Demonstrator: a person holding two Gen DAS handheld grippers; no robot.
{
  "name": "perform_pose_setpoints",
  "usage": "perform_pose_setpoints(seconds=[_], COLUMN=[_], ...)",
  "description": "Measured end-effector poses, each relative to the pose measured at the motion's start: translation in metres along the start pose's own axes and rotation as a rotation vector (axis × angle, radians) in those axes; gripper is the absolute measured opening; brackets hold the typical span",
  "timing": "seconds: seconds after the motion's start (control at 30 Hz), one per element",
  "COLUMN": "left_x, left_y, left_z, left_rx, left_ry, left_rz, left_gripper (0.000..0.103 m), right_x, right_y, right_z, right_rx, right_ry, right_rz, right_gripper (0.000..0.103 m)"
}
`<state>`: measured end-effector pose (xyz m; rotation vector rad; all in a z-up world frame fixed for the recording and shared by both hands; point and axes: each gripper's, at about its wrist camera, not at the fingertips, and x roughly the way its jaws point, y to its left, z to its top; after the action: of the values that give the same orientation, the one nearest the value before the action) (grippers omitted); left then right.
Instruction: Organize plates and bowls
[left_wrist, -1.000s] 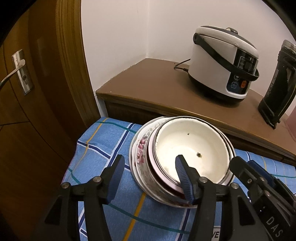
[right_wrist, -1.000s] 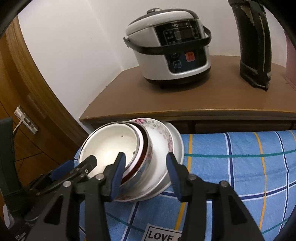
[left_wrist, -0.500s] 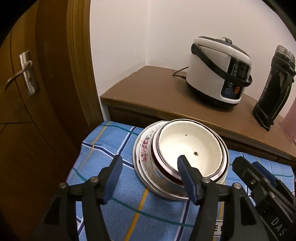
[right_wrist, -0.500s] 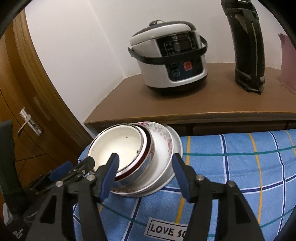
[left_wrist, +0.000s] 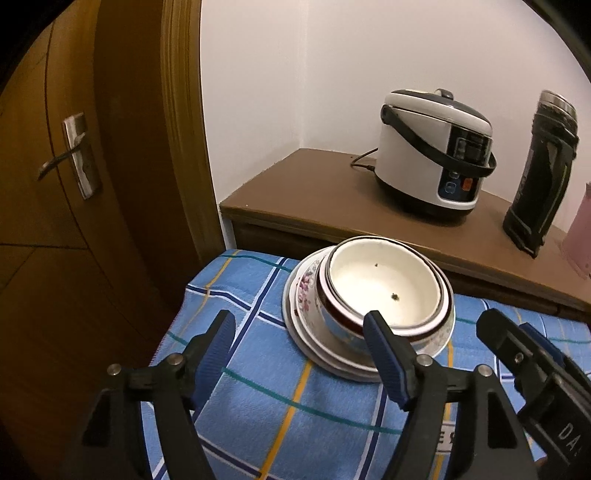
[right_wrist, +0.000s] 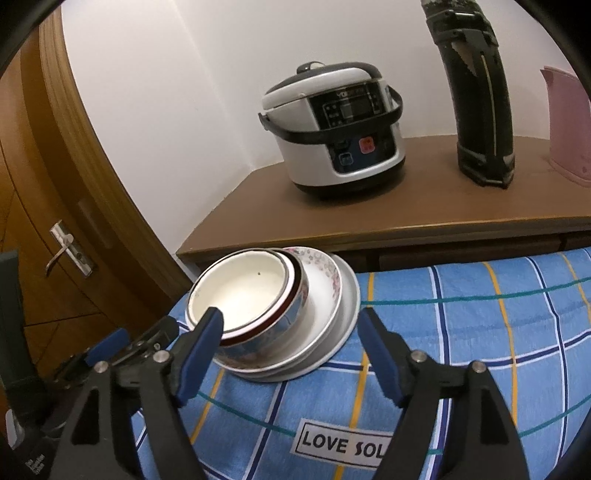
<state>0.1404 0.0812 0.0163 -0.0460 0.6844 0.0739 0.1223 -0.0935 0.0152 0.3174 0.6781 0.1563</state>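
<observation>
Nesting round glazed bowls (left_wrist: 384, 291) on plates (right_wrist: 347, 306) — checked terry cloth (left_wrist: 258, 387) beneath

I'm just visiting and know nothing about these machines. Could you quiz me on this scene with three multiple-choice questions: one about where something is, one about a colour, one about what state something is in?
1. Where does the stack of dishes sit?
A. on the blue checked cloth
B. on the brown counter
C. on the floor

2. What colour is the inside of the top bowl?
A. red
B. white
C. green

3. What state are the left claw and right claw in?
A. both shut on a plate
B. one open, one shut
C. both open, holding nothing

Answers:
1 A: the bottom plate rests on the cloth, in front of the counter.
2 B: its inside is white with a few dark specks.
3 C: each claw's fingers stand wide apart, with nothing between them.
</observation>
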Motion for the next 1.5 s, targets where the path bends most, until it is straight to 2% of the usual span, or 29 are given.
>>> perform_pose_setpoints(seconds=[0.13,0.3,0.4,0.5,0.6,0.73,0.93,1.03,1.5], left_x=[-0.017,-0.035,-0.042,-0.048,-0.056,-0.069,-0.09,-0.097,-0.11], left_y=[-0.005,-0.007,-0.006,-0.002,-0.002,0.002,0.005,0.007,0.01], left_z=[-0.01,-0.022,-0.027,-0.032,-0.035,-0.04,-0.046,-0.048,-0.054], left_rx=[0.047,0.072,0.065,0.048,0.05,0.042,0.052,0.05,0.036], left_ry=[-0.058,-0.104,-0.107,-0.112,-0.134,-0.163,-0.214,-0.225,-0.216], left_rz=[0.021,0.012,0.007,-0.005,0.003,-0.002,0.006,-0.004,-0.04], left_gripper=[0.074,0.074,0.074,0.074,0.074,0.075,0.076,0.08,0.081], right_x=[-0.01,-0.027,-0.038,-0.046,-0.054,-0.069,-0.091,-0.1,-0.131], right_y=[0.0,0.005,0.007,0.007,0.009,0.012,0.02,0.025,0.028], right_z=[-0.006,-0.017,-0.023,-0.029,-0.035,-0.042,-0.048,-0.052,-0.063], right_rx=[-0.008,-0.04,-0.046,-0.052,-0.062,-0.082,-0.098,-0.107,-0.116], right_ry=[-0.031,-0.093,-0.123,-0.138,-0.159,-0.202,-0.258,-0.282,-0.336], right_rz=[0.0,-0.003,-0.01,-0.014,-0.02,-0.034,-0.034,-0.038,-0.07], right_gripper=[0.082,0.083,0.089,0.089,0.089,0.097,0.101,0.102,0.103])
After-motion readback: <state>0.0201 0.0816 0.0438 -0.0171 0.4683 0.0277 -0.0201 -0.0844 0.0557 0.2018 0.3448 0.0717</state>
